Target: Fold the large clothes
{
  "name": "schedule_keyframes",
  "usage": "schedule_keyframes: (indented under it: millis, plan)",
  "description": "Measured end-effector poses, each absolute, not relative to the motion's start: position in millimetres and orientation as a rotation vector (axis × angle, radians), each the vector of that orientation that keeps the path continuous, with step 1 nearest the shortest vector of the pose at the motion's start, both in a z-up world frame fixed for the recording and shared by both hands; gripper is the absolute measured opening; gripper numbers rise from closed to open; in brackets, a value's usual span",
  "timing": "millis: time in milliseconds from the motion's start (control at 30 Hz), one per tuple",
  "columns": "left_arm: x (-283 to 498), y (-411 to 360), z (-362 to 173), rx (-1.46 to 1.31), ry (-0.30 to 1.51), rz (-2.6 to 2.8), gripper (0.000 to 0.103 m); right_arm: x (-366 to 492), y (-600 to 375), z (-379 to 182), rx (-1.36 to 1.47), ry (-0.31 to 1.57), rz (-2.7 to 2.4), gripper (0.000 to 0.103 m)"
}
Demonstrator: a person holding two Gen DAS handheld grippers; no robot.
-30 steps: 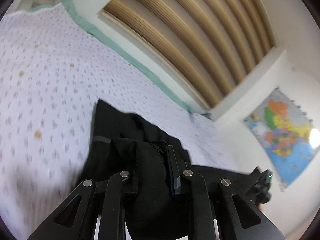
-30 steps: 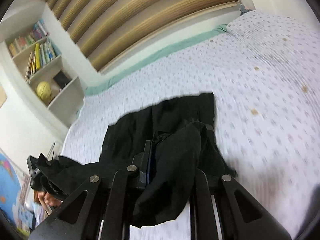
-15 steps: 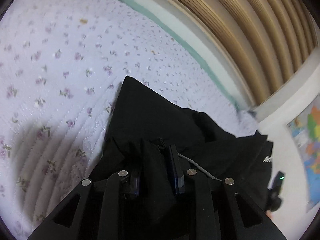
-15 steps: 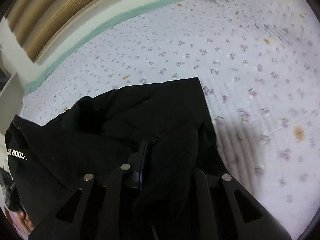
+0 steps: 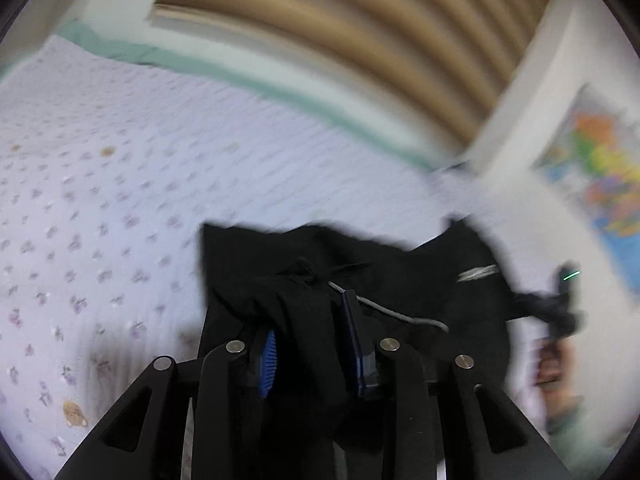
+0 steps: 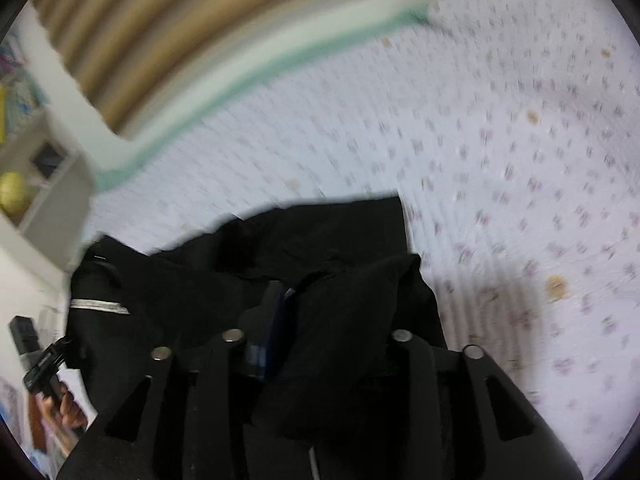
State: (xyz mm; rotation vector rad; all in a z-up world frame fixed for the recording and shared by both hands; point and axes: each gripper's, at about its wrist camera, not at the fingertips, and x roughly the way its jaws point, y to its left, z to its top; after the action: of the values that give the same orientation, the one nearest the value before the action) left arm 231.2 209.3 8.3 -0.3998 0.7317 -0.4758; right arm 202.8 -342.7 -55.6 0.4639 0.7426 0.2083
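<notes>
Your left gripper (image 5: 310,344) is clamped on a bunch of the black garment (image 5: 360,276), and your right gripper (image 6: 320,320) pinches another fold of it, so the cloth hangs stretched between them. Its far edge lies on the flowered bed (image 5: 100,200), which anchors the fold. Beyond are the wooden slats (image 5: 340,40).

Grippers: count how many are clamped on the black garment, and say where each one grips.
2. The left gripper pinches one bunch of the black garment and the right gripper pinches another, both over the flowered bedspread.
</notes>
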Motion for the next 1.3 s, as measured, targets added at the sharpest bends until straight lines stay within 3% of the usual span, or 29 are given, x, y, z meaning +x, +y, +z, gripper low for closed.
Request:
schedule_keyframes:
  millis: [33, 133, 167, 300, 433, 600, 733, 933, 1033, 1067, 1100, 1133, 1167, 1300]
  plan:
    - [228, 225, 18, -0.512, 0.711, -0.560, 0.036, 197, -345, -50, 0.475, 0.724, 0.218, 0.047]
    - [232, 252, 23, -0.758, 0.686, -0.735, 0.060, 182, -348, -37, 0.498, 0.675, 0.238, 0.054]
    - [236, 258, 21, -0.815, 0.688, -0.768, 0.068, 179, -347, -35, 0.498, 0.665, 0.249, 0.061]
    - [237, 263, 15, -0.751, 0.720, -0.649, 0.074, 171, -353, -36, 0.552, 0.640, 0.285, 0.087]
    - [237, 275, 6, -0.780, 0.727, -0.600, 0.074, 161, -381, -33, 0.651, 0.602, 0.265, 0.088]
    - [251, 233, 9, -0.375, 0.761, -0.345, 0.077, 185, -348, -33, 0.289, 0.677, 0.110, 0.088]
    - [286, 208, -13, -0.260, 0.819, -0.279, 0.077, 225, -319, -42, 0.114, 0.711, 0.100, 0.088]
    - [333, 229, -52, -0.474, 0.936, -0.292, 0.077, 298, -322, -77, 0.113, 0.801, 0.105, 0.093]
    - [345, 231, -70, -0.530, 0.990, -0.303, 0.076, 327, -328, -109, 0.208, 0.932, 0.145, 0.095]
    - [345, 229, -71, -0.521, 0.986, -0.298, 0.069, 328, -327, -115, 0.220, 0.942, 0.155, 0.088]
    - [343, 227, -70, -0.492, 0.971, -0.287, 0.034, 323, -324, -116, 0.186, 0.913, 0.140, 0.061]
    - [338, 222, -64, -0.430, 0.950, -0.274, 0.020, 315, -321, -112, 0.144, 0.876, 0.106, 0.045]
    - [332, 217, -55, -0.371, 0.920, -0.248, 0.015, 308, -319, -107, 0.113, 0.841, 0.079, 0.029]
    - [309, 202, -8, -0.287, 0.766, -0.177, 0.013, 277, -303, -65, -0.017, 0.680, -0.027, 0.022]
